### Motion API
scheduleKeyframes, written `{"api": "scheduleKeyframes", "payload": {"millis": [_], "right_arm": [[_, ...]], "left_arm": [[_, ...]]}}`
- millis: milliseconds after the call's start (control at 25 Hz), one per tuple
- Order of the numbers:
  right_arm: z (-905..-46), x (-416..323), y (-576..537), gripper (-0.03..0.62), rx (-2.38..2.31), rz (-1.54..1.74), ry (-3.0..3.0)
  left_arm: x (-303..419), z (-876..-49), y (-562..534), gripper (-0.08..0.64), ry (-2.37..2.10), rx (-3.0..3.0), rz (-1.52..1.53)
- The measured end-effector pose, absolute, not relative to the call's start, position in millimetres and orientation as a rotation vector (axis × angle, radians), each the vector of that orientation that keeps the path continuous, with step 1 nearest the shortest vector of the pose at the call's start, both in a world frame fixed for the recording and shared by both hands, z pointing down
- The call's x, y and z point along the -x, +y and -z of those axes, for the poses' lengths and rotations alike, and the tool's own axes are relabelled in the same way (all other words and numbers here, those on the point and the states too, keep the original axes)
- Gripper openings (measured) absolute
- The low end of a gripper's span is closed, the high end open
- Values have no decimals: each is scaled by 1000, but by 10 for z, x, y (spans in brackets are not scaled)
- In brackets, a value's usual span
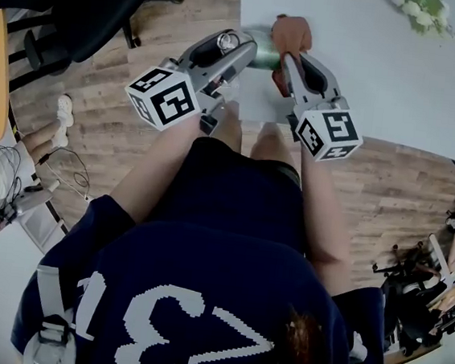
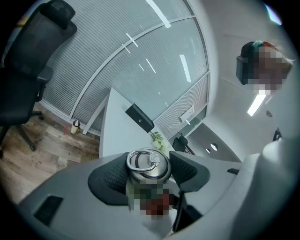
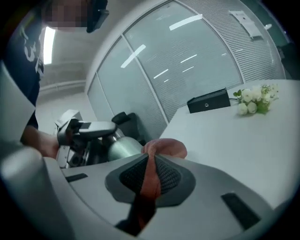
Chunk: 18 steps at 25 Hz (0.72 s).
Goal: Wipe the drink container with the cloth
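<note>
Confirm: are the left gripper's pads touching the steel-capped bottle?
Touching. The left gripper view shows the left gripper pads pressed against both sides of the steel-capped bottle, no gap.

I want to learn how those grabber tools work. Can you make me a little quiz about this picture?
1. True or false: the right gripper is shut on the cloth.
2. Pick one: what is clamped in the left gripper? A) a flower B) the drink container C) a chair
3. Fill the gap: the flowers lie on the white ____.

Key: 1 true; 2 B; 3 table.
</note>
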State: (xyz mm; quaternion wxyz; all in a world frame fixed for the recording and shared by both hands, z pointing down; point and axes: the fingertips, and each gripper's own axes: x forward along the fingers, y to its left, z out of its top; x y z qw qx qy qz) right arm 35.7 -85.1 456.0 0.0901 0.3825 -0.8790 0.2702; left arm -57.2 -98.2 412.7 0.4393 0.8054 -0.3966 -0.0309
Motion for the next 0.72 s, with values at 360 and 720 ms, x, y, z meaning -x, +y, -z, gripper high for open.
{"api": "scheduleKeyframes", "payload": {"millis": [360, 720], "right_arm": [[-4101, 48, -584, 48, -895, -692, -2813], [-4130, 100, -497, 48, -819, -503, -2742]], "left_arm": [[574, -4127, -1020, 273, -1004, -1968, 65], [564, -4135, -1014, 273, -990, -1957, 42]]}}
